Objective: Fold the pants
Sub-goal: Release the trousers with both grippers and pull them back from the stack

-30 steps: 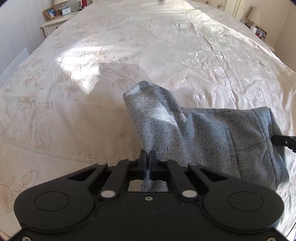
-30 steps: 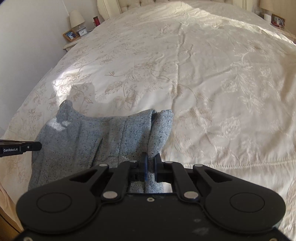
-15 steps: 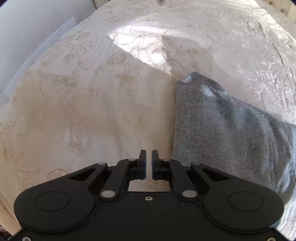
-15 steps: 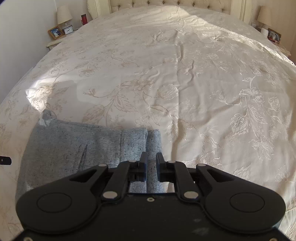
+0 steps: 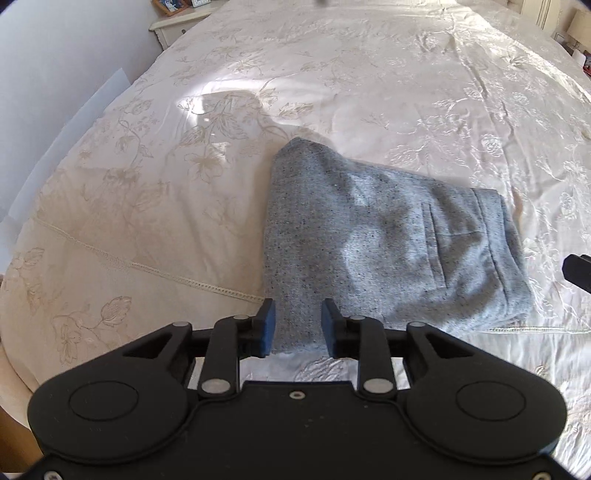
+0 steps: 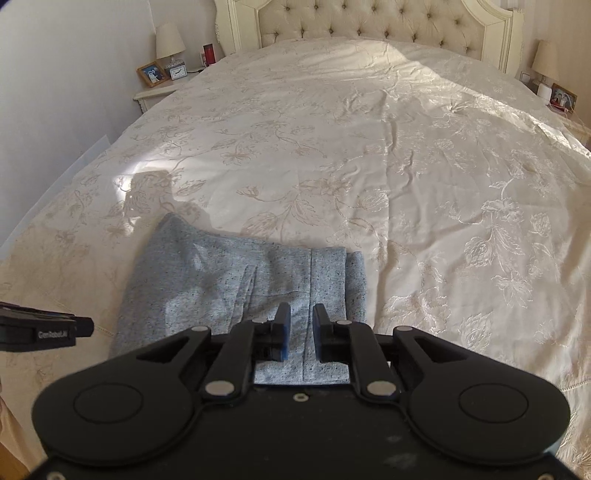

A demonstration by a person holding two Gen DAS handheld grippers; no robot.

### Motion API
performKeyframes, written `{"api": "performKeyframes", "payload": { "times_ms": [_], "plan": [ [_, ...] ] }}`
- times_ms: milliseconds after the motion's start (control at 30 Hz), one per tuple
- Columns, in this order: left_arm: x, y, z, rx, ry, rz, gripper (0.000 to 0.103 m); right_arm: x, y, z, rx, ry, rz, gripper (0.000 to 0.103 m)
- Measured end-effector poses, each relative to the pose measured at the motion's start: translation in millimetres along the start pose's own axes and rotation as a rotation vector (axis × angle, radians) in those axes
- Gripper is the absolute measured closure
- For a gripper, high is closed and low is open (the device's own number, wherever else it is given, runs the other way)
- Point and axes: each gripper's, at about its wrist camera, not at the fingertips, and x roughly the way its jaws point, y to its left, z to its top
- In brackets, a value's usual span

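The grey speckled pants (image 5: 388,243) lie folded in a compact bundle near the foot of the bed; they also show in the right wrist view (image 6: 229,291). My left gripper (image 5: 297,314) is open, its jaws apart above the bundle's near left corner. My right gripper (image 6: 298,314) is open above the bundle's near right part, by the waistband. Neither holds cloth. The right gripper's tip (image 5: 578,271) shows at the right edge of the left wrist view; the left gripper's tip (image 6: 44,330) shows at the left edge of the right wrist view.
The bed has a cream floral bedspread (image 6: 369,166) and a tufted headboard (image 6: 369,22). A nightstand (image 6: 155,92) with lamp, frame and clock stands at far left; another lamp (image 6: 546,59) at far right. A white wall (image 5: 55,74) runs along the left.
Both grippers let go of the pants and opened. The bundle now lies flat on the bed, and both grippers have drawn back and up from it.
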Motion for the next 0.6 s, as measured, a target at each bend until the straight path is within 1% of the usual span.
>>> {"api": "performKeyframes", "payload": {
  "times_ms": [167,333,600],
  "plan": [
    [-21.2,-8.9,-8.8,-0.014,-0.008,-0.051,0.064,-29.5,7.2,-3.6,0.016,-0.019,0.007,0.087],
    [-35.5,-16.5,-16.2,-0.022,-0.018,-0.063,0.064,-49.5,9.3,-8.3,0.025,-0.034,-0.001,0.087],
    [-48.7,-20.0,-22.5,-0.042,-0.02,-0.069,0.063,-67.1,10.1,-16.6,0.04,-0.036,0.001,0.087]
  ]
}}
